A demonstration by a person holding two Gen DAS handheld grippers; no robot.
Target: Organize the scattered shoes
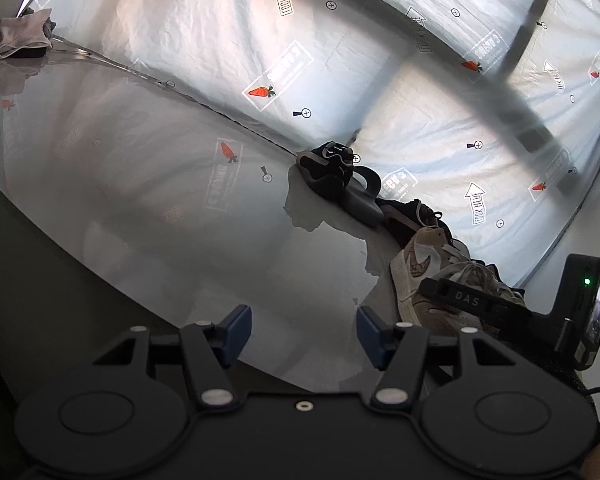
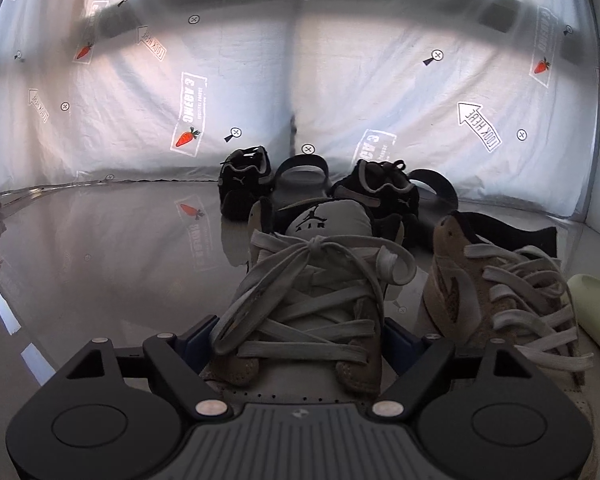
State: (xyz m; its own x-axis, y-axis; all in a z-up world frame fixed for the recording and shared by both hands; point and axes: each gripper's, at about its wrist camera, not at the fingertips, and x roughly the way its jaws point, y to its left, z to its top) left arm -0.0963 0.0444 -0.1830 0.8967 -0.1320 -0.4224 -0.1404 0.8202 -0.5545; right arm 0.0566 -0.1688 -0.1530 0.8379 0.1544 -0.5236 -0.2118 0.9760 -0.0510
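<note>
My right gripper is shut on the toe of a tan and white Jordan sneaker, its jaws on both sides of the forefoot. Its matching sneaker stands just to the right. Behind them, against the backdrop, are two black Puma shoes and dark grey slides. My left gripper is open and empty above the glossy floor, left of the tan sneaker. The right gripper's body reaches over that sneaker in the left wrist view.
A white printed backdrop closes off the back and right. A pale yellow-green shoe lies at the far right. A crumpled cloth lies at the far left by the backdrop. The glossy grey floor stretches to the left.
</note>
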